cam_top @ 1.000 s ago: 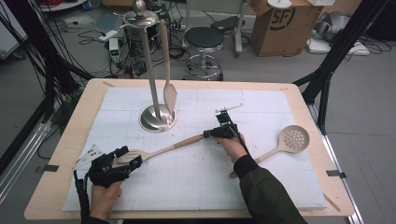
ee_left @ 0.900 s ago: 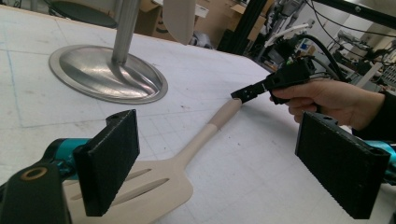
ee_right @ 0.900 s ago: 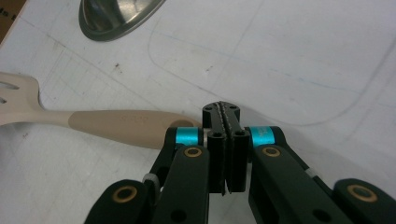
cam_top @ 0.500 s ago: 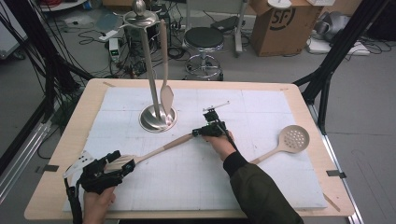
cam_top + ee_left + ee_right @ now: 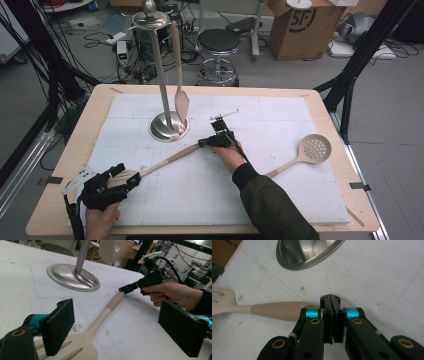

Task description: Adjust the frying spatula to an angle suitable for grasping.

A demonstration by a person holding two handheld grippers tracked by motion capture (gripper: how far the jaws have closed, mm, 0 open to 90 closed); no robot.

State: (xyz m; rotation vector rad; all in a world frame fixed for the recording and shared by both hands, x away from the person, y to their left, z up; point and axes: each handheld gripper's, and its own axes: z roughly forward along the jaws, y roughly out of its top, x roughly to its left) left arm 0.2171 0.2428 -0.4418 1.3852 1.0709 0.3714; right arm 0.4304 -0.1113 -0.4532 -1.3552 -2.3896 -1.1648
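Lower left of the high view: my left gripper (image 5: pixel 117 177) stands released over the slotted spatula (image 5: pixel 165 161). Centre: my right gripper (image 5: pixel 202 143), clenched, touches its handle end. Upper left: stand (image 5: pixel 161 80), one utensil (image 5: pixel 180 75) hung; hanging remains.

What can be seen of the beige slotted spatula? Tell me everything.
The spatula looks like beige plastic: a slotted head, a slim neck and a darker tan grip. It lies flat and slantwise on the white mat. Its head sits between the left gripper's open jaws. The right gripper's shut jaws meet the grip's tip; whether they pinch it is unclear.
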